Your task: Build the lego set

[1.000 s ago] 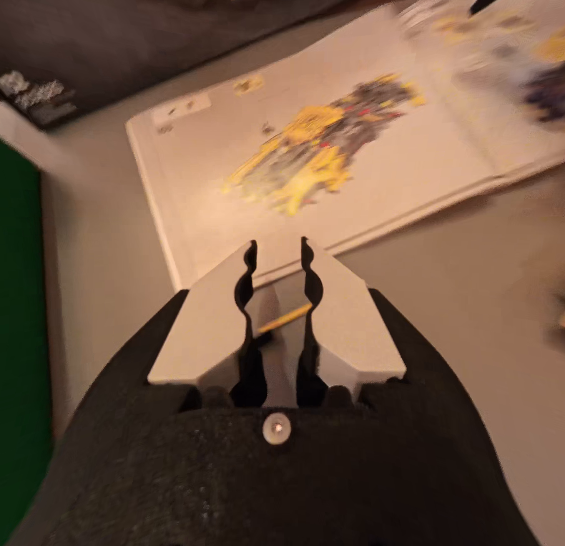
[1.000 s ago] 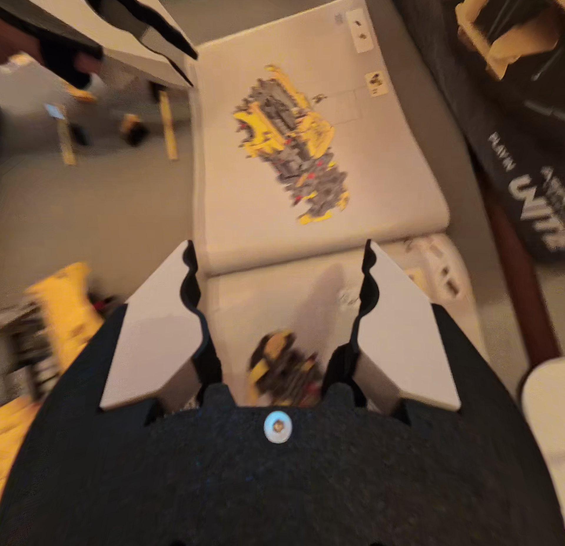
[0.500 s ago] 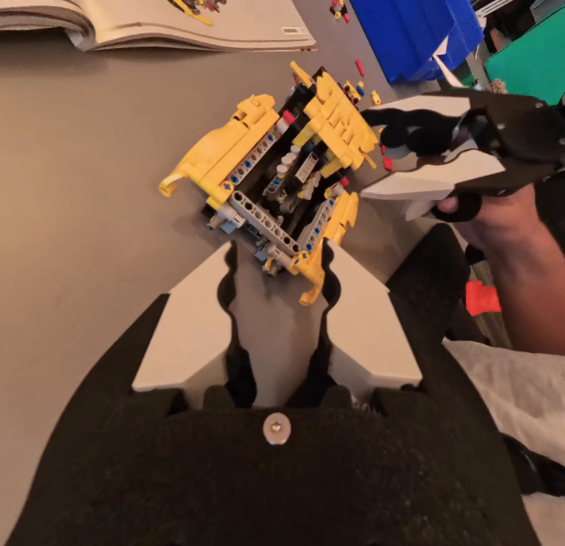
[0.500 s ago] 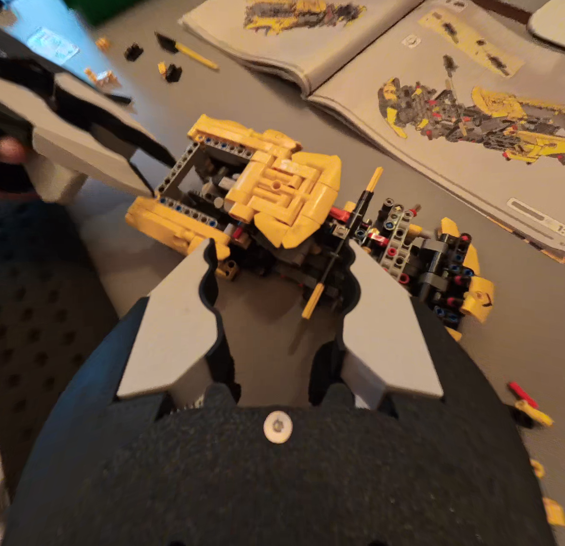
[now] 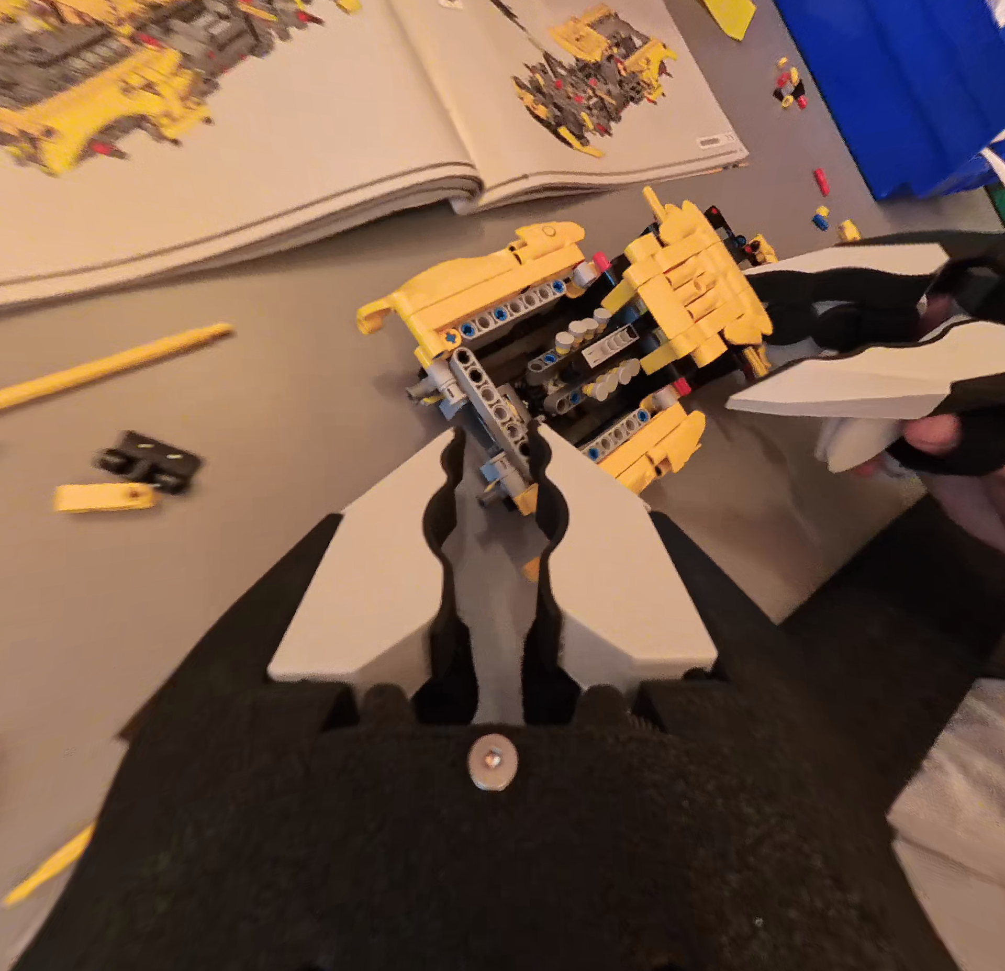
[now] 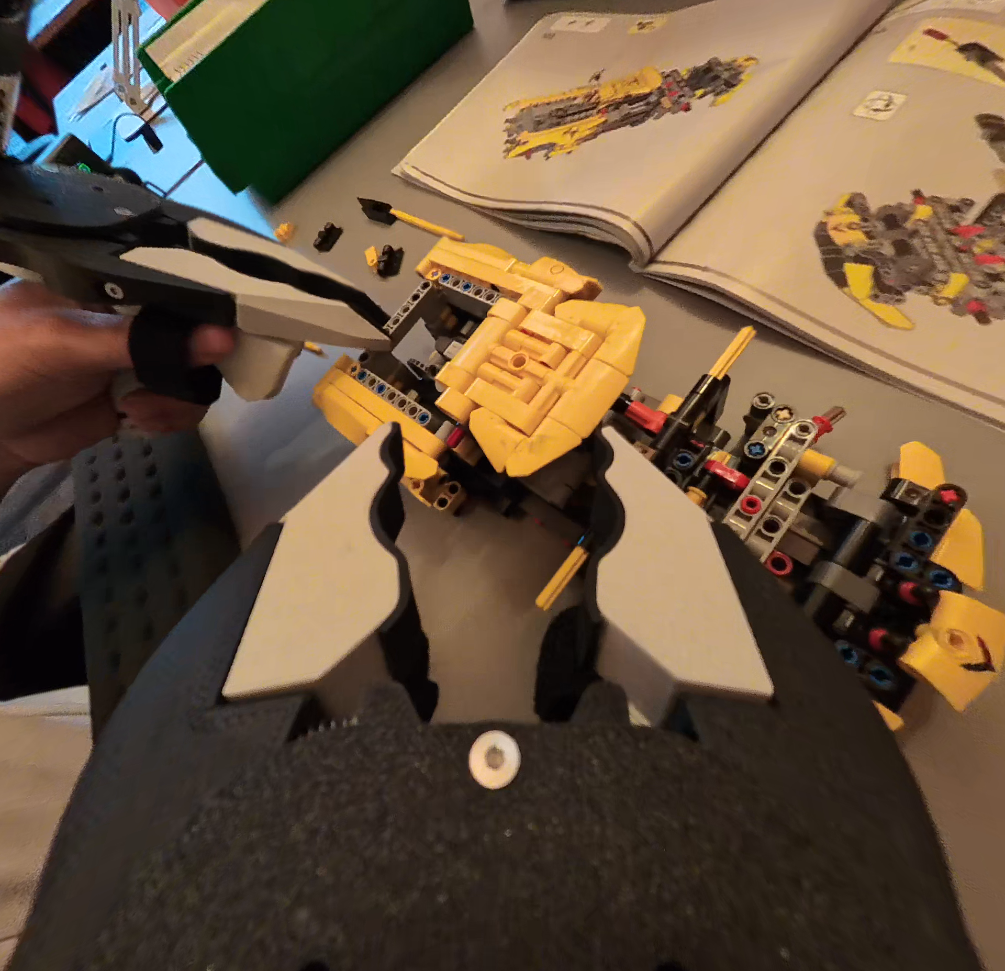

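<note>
Yellow model (image 5: 571, 346), both claws (image 5: 492, 444) flanking, parted

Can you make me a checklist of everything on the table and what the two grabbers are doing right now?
Surface: plain grey tabletop, no spills seen.
Job's things: half-built yellow, black and grey lego vehicle lying on the table; open instruction booklet beyond it.
Clutter: long yellow lego axle, small black lego connector, flat yellow lego piece, scattered tiny red, yellow and blue bits.
Grippers: left gripper open, its tips astride the model's grey holed beam; right gripper open, tips at the model's yellow panel end.
Cables: one black cable off the table, far left.
Surroundings: green box, blue bin.
</note>
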